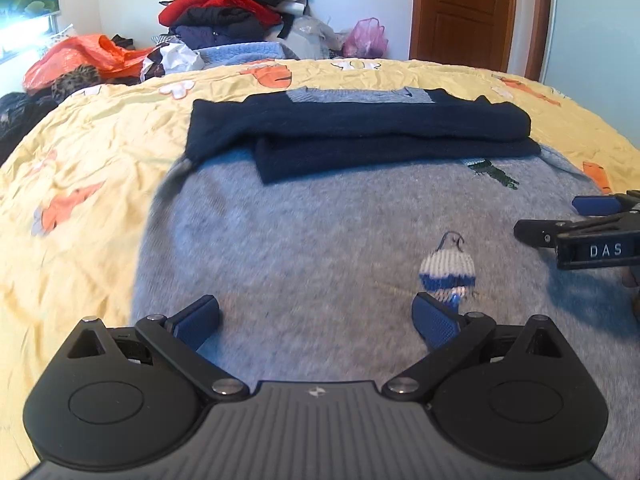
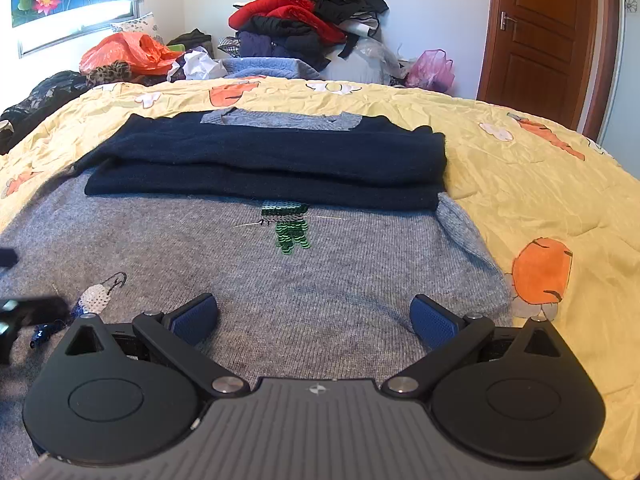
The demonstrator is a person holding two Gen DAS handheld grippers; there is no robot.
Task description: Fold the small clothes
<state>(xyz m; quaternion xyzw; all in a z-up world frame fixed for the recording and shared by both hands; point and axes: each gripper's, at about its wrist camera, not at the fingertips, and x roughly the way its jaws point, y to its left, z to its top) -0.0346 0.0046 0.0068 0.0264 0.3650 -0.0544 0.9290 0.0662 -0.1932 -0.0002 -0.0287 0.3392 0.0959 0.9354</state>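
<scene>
The grey sweater (image 2: 320, 280) lay flat on the bed (image 2: 540, 184), its body reaching straight ahead of both tongs toward the collar (image 2: 280, 120) at the far end; its 2 navy sleeves (image 2: 264, 160) were already folded crosswise over the chest, so their long axis ran left to right, square to the way the tongs pointed. The left tongs (image 1: 316, 322) hung over the near hem on the sweater's left half, jaws spread wide and holding nothing; the right tongs (image 2: 314, 320) hung over the right half, likewise wide apart and empty, and sat nearer the right side edge, where a flap of grey knit (image 2: 460, 224) curled up off the bedspread. The hem itself lay below and just behind the fingertips, hidden by the tool bodies; the next move probably called for both to dip and pinch that near edge, then carry it forward over the sleeves.

The knit looked soft, fuzzy and limp, likely to sag between 2 grips; a green sequin patch (image 2: 290, 226) sat just below the sleeves, and a white-and-blue sequin patch (image 1: 446, 268) lay just ahead of the left tongs' right finger; the yellow bedspread was thin and crinkled.
</scene>
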